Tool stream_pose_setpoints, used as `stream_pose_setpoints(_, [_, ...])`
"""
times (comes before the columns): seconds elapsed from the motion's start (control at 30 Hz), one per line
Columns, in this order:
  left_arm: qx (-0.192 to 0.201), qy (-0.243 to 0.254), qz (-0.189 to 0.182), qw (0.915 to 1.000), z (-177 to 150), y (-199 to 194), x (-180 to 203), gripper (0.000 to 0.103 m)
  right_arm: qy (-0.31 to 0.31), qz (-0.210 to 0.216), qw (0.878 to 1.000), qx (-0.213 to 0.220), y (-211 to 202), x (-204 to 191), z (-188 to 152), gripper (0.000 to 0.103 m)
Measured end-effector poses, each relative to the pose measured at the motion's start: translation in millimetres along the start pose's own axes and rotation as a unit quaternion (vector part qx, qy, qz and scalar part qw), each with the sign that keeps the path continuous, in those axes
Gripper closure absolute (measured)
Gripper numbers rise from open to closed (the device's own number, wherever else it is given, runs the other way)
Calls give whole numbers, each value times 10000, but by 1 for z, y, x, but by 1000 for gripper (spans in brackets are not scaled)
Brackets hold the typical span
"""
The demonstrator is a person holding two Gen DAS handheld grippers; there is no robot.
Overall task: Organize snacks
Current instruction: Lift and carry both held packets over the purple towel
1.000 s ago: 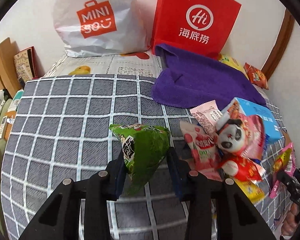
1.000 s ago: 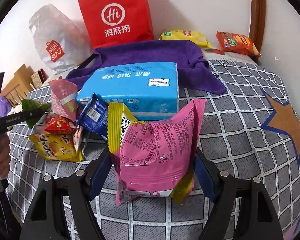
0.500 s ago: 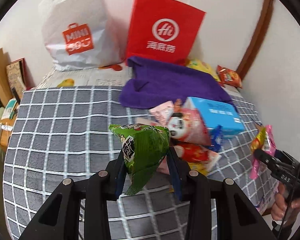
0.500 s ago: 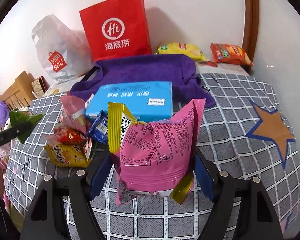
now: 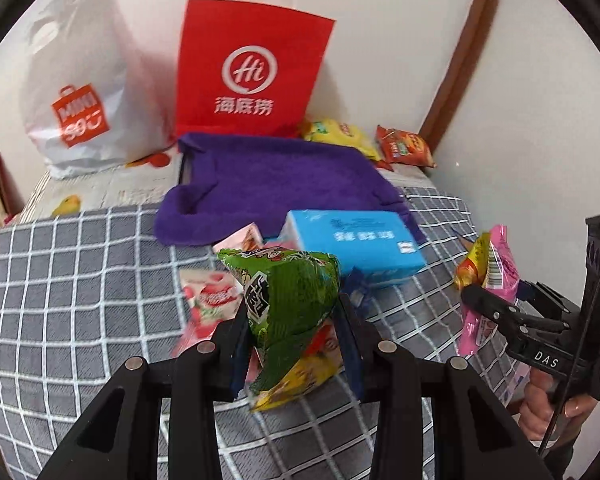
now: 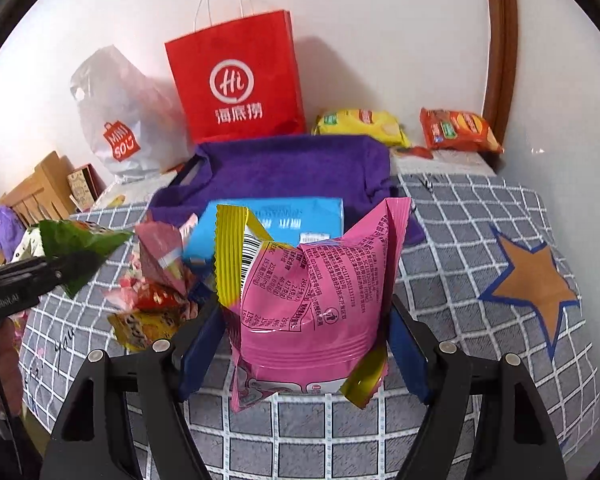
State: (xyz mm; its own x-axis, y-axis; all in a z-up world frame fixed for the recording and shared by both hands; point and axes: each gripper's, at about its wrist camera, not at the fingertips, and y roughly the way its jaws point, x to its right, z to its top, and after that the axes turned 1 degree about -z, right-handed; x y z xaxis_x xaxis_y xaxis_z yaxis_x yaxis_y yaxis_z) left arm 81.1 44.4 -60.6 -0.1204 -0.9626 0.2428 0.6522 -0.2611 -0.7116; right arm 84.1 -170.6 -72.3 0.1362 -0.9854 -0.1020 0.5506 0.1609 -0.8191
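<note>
The green snack packet [image 5: 289, 300] stands long axis upright, crimped top up, clenched in the left hand-held gripper [image 5: 289, 344] above the snack pile [image 6: 151, 300]. The pink snack bag [image 6: 316, 300] — also upright, back label toward the camera — is grasped by the right hand-held gripper [image 6: 306, 344] over the checked bedspread [image 6: 480, 240]. Behind lie a blue tissue pack [image 5: 356, 248], purple towel [image 5: 283, 184] and red paper bag [image 6: 235, 84]; bare checks spread to the right.

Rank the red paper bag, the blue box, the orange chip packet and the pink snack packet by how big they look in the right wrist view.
1. Pink snack packet, inflated by nearness
2. Red paper bag
3. Blue box, partly hidden
4. Orange chip packet
</note>
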Motion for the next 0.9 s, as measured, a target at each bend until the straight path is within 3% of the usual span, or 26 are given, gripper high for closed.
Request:
stream_pose_setpoints(0.37, [-41,102,-40,9999,48,14,12,67,73,-58,10000,7,15,7,57,26])
stream_pose_setpoints(0.9, [58,337,401,9986,133,48,-4,67,-151,146,9998,16,79,1,159,26])
